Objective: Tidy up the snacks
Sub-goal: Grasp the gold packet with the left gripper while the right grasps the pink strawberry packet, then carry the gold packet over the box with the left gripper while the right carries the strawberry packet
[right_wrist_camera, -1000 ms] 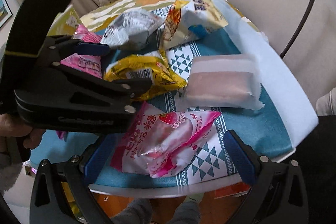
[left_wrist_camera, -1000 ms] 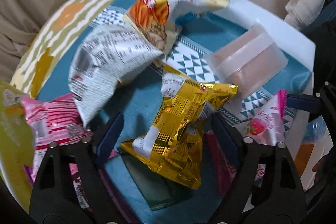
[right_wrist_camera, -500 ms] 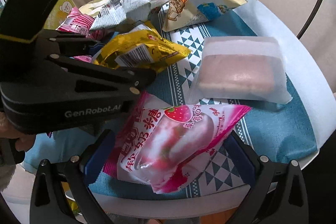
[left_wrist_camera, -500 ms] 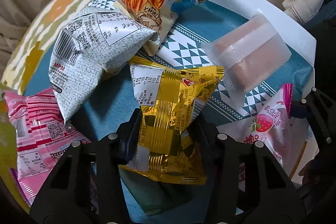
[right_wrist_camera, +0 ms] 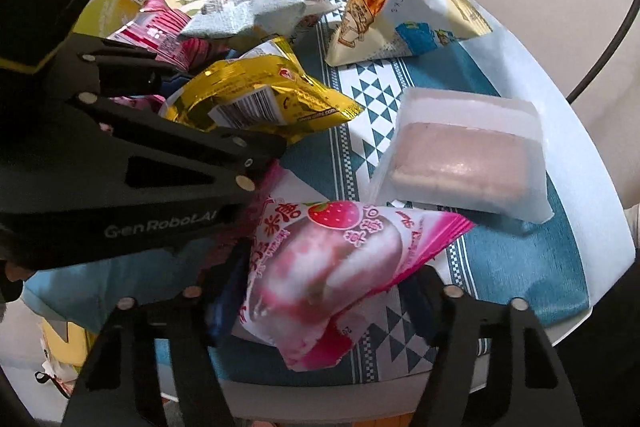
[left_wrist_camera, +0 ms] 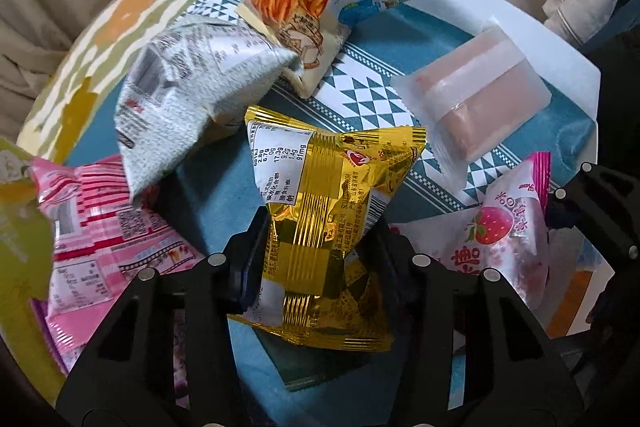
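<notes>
My left gripper (left_wrist_camera: 318,251) is shut on a gold foil snack pack (left_wrist_camera: 332,211) and holds it just above the round table; it also shows in the right wrist view (right_wrist_camera: 256,103). My right gripper (right_wrist_camera: 324,291) is shut on a pink strawberry snack pack (right_wrist_camera: 320,267), which the left wrist view shows at the right (left_wrist_camera: 500,239). A white-wrapped wafer pack (right_wrist_camera: 460,163), a chips bag with fries print (left_wrist_camera: 320,7) and a grey-white bag (left_wrist_camera: 192,99) lie on the table.
The table has a teal patterned cloth (right_wrist_camera: 520,267) and a white rim (right_wrist_camera: 580,155). Pink striped packs (left_wrist_camera: 104,235) and a yellow-green pack (left_wrist_camera: 20,227) lie at the left. A dark metal pole (right_wrist_camera: 604,47) stands beyond the table at the right.
Both grippers have closed: the left on the gold pack, the right on the strawberry pack. Both packs have lifted slightly off the cloth.
</notes>
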{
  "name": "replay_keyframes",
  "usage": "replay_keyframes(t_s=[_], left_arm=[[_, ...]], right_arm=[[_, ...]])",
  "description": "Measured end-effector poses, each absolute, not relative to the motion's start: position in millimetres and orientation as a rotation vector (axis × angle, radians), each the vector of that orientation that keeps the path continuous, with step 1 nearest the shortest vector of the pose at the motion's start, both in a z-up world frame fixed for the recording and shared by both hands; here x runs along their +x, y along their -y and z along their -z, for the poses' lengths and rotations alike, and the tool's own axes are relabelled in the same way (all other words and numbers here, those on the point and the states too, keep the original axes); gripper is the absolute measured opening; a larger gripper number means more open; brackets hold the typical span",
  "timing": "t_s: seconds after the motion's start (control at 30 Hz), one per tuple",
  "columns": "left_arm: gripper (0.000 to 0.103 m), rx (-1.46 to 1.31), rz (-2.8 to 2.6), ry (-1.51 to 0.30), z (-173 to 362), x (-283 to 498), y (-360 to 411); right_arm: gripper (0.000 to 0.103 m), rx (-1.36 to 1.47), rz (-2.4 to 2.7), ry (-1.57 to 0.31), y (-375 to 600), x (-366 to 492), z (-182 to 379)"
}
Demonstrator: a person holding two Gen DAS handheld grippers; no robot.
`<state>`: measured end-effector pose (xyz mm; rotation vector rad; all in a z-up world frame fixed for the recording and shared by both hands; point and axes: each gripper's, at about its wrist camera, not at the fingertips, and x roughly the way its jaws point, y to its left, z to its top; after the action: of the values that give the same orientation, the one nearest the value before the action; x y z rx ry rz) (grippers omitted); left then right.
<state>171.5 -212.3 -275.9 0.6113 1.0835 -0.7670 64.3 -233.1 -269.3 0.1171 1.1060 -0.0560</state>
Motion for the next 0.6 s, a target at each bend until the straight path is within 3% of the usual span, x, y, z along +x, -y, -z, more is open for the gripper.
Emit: replay_keyframes(t_s=[0.1,0.6], left_arm=[[0.044,0.597,0.754,-1.077,267,171,211],[0.043,0.434,0.612,-0.982,168,158,160]], right_arm=[[0.052,0.108,0.050,-1.093,236,63,261],[0.051,0.117,-0.020,-0.980,237,39,170]])
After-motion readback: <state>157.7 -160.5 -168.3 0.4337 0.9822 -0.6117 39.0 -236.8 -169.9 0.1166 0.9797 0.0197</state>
